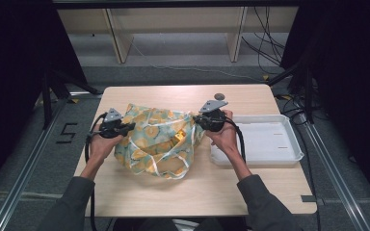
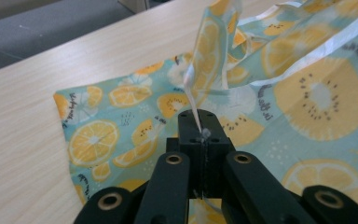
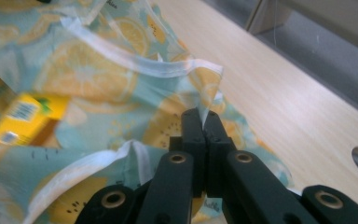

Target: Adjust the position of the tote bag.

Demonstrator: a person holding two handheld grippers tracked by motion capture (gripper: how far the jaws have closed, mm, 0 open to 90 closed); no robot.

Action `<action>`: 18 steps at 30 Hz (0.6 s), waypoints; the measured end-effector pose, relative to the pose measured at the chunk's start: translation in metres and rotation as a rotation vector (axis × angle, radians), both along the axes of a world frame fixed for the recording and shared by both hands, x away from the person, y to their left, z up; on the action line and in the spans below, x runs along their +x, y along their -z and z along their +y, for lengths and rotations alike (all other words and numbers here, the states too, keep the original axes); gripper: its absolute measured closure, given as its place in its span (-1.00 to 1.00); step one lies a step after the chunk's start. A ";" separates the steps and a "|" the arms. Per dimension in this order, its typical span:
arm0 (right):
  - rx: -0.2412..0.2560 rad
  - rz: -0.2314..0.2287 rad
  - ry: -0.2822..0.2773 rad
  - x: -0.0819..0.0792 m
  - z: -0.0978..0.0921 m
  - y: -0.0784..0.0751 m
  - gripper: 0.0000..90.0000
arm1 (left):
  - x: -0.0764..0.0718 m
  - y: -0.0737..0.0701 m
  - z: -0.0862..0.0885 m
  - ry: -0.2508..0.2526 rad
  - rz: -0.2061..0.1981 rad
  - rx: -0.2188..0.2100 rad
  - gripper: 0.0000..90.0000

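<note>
- The left gripper (image 2: 200, 133) has its jaws pressed together on a thin white-edged strip of the fruit-print bag (image 2: 307, 93), which rises taut from the jaw tips.
- The right gripper (image 3: 204, 122) likewise has its jaws clamped on the bag's rim, at a corner where the white hem (image 3: 135, 65) folds over.
- In the high view the left gripper (image 1: 125, 129) holds the bag's left edge and the right gripper (image 1: 197, 119) its right edge, so the bag (image 1: 156, 139) is stretched open between them.
- Inside the open bag lies a yellow box (image 3: 23, 119), seen through the mouth.
- The bag rests on the counter (image 1: 173, 192), about mid-way across, its lower part crumpled toward the person.
- Just right of the bag sits a white tray (image 1: 294, 144), close beside the right hand (image 1: 226, 137).
</note>
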State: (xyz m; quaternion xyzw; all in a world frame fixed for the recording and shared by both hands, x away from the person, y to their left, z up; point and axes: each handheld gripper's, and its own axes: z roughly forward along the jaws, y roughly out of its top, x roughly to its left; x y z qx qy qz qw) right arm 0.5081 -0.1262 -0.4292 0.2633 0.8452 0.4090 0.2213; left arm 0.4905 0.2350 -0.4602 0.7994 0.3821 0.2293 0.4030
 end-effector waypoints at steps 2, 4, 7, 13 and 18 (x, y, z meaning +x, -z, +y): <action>-0.041 0.028 0.009 0.005 0.002 0.012 1.00 | 0.007 0.016 -0.010 0.001 0.028 0.029 0.99; -0.076 0.052 0.014 0.006 0.004 0.019 1.00 | 0.009 0.026 -0.015 0.019 0.049 0.067 0.99; -0.089 0.084 0.024 0.008 0.006 0.029 1.00 | 0.010 0.033 -0.018 0.044 0.084 0.114 0.98; -0.130 0.120 0.008 0.008 0.006 0.035 1.00 | 0.007 0.030 -0.015 0.047 0.087 0.087 0.95; -0.141 0.154 0.016 0.008 0.003 0.038 1.00 | -0.005 0.012 -0.012 0.012 0.030 0.037 0.41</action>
